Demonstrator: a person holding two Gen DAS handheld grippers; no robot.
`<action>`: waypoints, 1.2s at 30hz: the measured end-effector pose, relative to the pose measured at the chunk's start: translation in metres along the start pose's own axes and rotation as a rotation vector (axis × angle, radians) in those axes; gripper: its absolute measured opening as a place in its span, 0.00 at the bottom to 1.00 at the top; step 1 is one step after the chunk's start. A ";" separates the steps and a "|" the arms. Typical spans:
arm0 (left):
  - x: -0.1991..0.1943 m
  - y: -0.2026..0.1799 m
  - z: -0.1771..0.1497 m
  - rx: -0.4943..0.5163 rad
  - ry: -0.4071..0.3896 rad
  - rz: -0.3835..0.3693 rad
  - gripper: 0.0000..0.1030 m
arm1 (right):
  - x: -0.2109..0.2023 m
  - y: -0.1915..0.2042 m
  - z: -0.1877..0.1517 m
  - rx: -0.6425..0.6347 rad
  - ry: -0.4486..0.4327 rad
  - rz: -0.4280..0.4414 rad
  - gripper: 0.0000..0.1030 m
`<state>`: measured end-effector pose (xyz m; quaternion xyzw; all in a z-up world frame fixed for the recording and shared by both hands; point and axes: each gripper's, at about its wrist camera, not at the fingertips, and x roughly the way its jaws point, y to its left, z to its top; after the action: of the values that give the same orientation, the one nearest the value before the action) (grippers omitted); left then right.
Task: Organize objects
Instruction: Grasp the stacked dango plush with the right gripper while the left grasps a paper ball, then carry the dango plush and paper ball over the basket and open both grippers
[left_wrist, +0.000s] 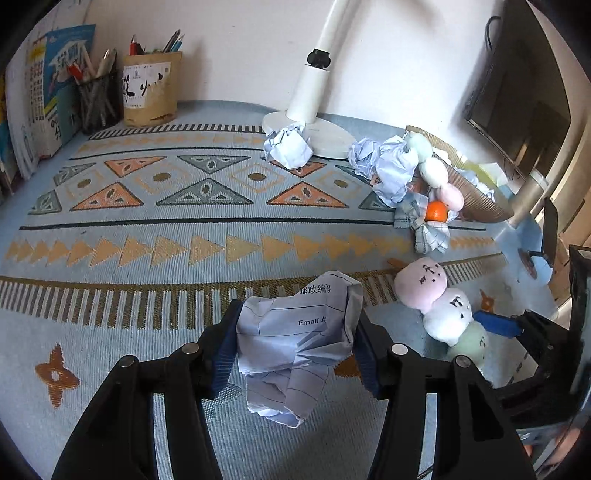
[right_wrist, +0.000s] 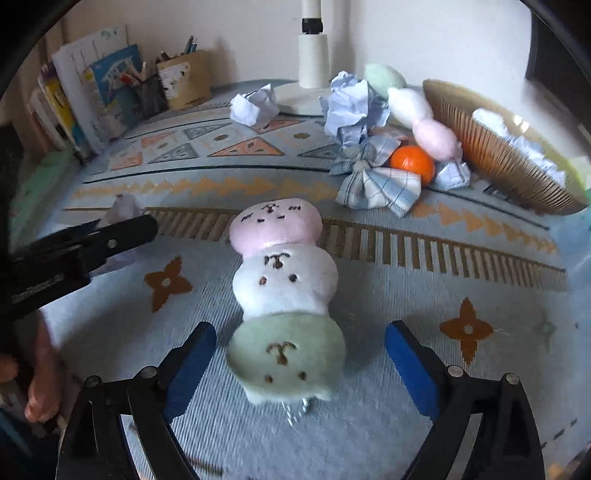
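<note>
Pinching a crumpled paper ball (left_wrist: 301, 343) — left gripper (left_wrist: 295, 354) has both blue-padded fingers (left_wrist: 223, 363) pressed into its sides, ball held near the camera over the patterned counter cloth (left_wrist: 147, 236). Printed form lines and "Email" text show on the paper.

Right gripper (right_wrist: 299, 363) is spread wide, fingers (right_wrist: 190, 369) either side of the green end of a three-ball plush toy (right_wrist: 284, 291) — no contact visible on either pad. Toy lies flat on the cloth: green segment nearest, white in the middle, pink farthest, small faces on each. A metal clasp shows at the green end.

Far right: a tipped woven basket (right_wrist: 495, 147) with its contents spilled toward the left — a second pink-white-green plush (right_wrist: 410, 107), an orange (right_wrist: 412, 160), a plaid fabric bow (right_wrist: 376, 184) and crumpled paper (right_wrist: 351, 107). One more paper ball (right_wrist: 255, 105) sits against the white lamp base (left_wrist: 325, 136).

Far left: a kraft-paper pen holder (left_wrist: 151, 88), a dark mesh pen cup (left_wrist: 98, 101) just beside it, and books (left_wrist: 44, 96) leaning at the wall.
</note>
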<state>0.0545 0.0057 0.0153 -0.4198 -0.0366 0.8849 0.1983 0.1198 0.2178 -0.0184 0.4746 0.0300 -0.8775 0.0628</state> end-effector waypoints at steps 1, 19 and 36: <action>-0.001 -0.001 -0.001 0.003 -0.004 0.007 0.52 | -0.001 0.000 -0.001 0.010 -0.027 -0.012 0.72; -0.005 -0.015 -0.002 0.071 -0.025 0.072 0.51 | -0.043 -0.032 -0.011 0.046 -0.185 0.093 0.47; 0.043 -0.172 0.170 0.171 -0.104 -0.195 0.51 | -0.105 -0.235 0.083 0.447 -0.404 -0.021 0.47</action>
<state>-0.0437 0.1974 0.1330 -0.3493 -0.0117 0.8820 0.3162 0.0756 0.4496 0.1134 0.2922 -0.1720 -0.9396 -0.0477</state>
